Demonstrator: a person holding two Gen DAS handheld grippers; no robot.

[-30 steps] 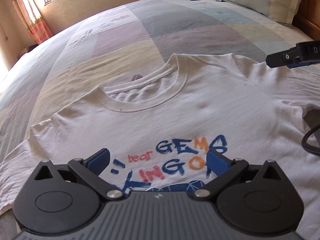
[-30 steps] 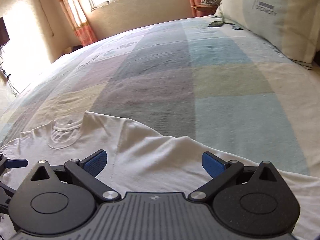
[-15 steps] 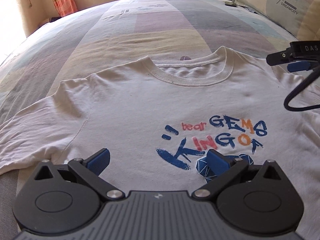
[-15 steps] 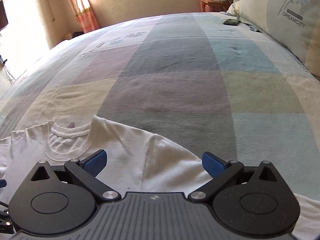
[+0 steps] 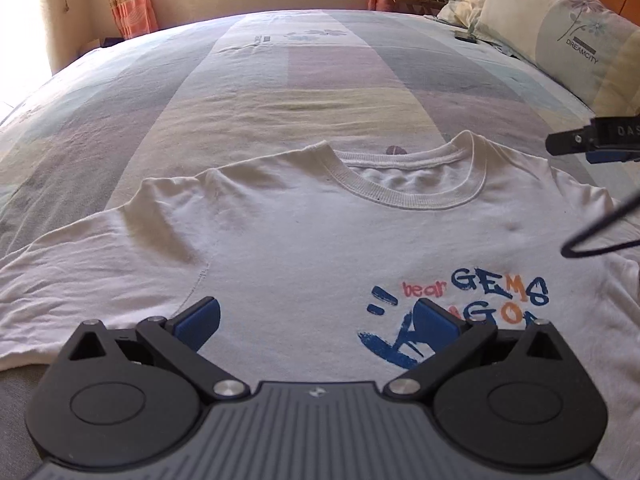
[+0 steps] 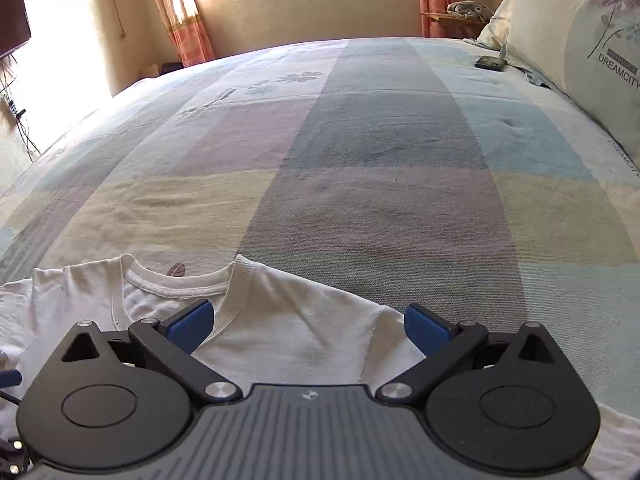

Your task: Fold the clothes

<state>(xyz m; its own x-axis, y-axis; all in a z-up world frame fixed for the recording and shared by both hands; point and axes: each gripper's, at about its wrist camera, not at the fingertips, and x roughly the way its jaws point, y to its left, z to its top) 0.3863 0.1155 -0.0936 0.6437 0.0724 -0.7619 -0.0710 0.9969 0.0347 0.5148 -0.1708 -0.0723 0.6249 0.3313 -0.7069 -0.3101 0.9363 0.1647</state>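
From the left wrist view, a white T-shirt (image 5: 304, 248) lies flat, front up, on the checked bedspread (image 5: 312, 80), collar toward the far side and a blue-and-orange print on its chest. The left tool (image 5: 316, 318) hangs just above the shirt's chest, its blue pads spread wide with nothing between them. At the right edge, part of the right tool (image 5: 592, 142) shows above the shirt's shoulder, with a black cable (image 5: 596, 240) looping below it. A pillow (image 5: 560, 36) rests at the far right.

From the right wrist view, the right tool (image 6: 308, 322) stands wide and empty over the shirt's shoulder, beside the collar (image 6: 180, 284). A small dark object (image 6: 490, 63) lies on the bedspread near the pillow.
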